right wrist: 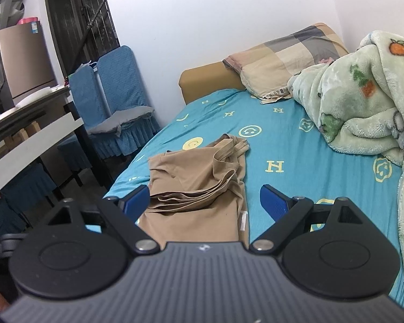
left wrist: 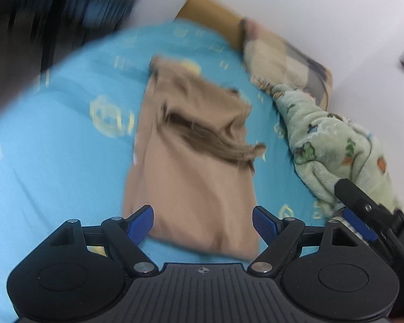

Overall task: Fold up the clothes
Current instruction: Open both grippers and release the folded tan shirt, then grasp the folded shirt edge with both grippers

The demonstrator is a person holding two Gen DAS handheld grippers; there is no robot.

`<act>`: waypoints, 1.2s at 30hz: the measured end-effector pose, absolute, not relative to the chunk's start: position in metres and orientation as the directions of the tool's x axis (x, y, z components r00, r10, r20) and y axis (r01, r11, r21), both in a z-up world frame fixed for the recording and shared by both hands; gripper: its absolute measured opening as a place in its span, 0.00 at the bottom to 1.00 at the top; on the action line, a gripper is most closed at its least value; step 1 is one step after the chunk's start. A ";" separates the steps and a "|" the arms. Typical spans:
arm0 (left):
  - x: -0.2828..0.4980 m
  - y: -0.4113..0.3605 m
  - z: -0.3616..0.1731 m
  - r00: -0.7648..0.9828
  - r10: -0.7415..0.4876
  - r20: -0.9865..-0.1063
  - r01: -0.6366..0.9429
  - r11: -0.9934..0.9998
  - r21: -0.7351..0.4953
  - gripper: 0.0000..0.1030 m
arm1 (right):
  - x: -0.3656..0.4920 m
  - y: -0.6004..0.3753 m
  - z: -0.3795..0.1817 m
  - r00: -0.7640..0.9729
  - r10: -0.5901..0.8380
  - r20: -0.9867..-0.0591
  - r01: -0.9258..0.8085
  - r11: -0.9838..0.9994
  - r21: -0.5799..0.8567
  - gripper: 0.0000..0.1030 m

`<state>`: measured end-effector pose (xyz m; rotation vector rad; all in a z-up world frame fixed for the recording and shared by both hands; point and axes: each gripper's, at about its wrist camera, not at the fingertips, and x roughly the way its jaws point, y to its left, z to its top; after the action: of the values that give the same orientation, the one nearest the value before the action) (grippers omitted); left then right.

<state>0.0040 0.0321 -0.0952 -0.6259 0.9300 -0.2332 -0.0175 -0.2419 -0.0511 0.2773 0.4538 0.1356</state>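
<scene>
Your left gripper [left wrist: 203, 223] has its jaws wide apart, nothing between the pads; the tan garment [left wrist: 194, 167] lies mid-frame just beyond them, blurred. Your right gripper [right wrist: 204, 202] is spread just as wide and holds nothing. In the right wrist view the garment sits centre frame on the turquoise sheet [right wrist: 296, 167], partly folded, layers stacked near its lower edge. Green blanket [right wrist: 363, 102] bunched at right, checked pillow [right wrist: 288, 59] upper right.

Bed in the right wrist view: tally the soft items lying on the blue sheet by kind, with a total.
Tan garment, partly folded: 1
Checked pillow: 1
Green fleece blanket: 1
Total: 3
</scene>
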 end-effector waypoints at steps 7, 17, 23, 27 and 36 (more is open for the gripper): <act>0.022 0.056 -0.166 0.454 -0.637 -0.623 -0.355 0.513 -0.782 0.80 | -0.014 -0.242 -0.053 0.883 0.176 -0.434 -0.048 0.956 0.291 0.88; 0.029 0.064 -0.190 0.569 -0.534 -0.625 -0.451 0.433 -0.780 0.57 | -0.013 -0.241 -0.055 0.878 0.173 -0.446 -0.043 0.957 0.287 0.88; 0.029 0.070 -0.197 0.575 -0.495 -0.651 -0.492 0.427 -0.759 0.17 | -0.012 -0.240 -0.057 0.874 0.172 -0.455 -0.041 0.958 0.283 0.88; 0.030 0.064 -0.187 0.590 -0.471 -0.656 -0.462 0.469 -0.752 0.08 | -0.007 -0.244 -0.065 0.845 0.224 -0.486 -0.036 0.930 0.366 0.88; 0.016 0.062 -0.148 0.686 -0.473 -0.553 -0.303 0.505 -0.808 0.07 | 0.022 -0.264 -0.144 0.588 0.686 -0.429 0.133 0.441 0.887 0.88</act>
<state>0.0161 0.0616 -0.1483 -1.0707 0.8494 -0.1190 0.0221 -0.2640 -0.1444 1.0844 0.9075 0.4086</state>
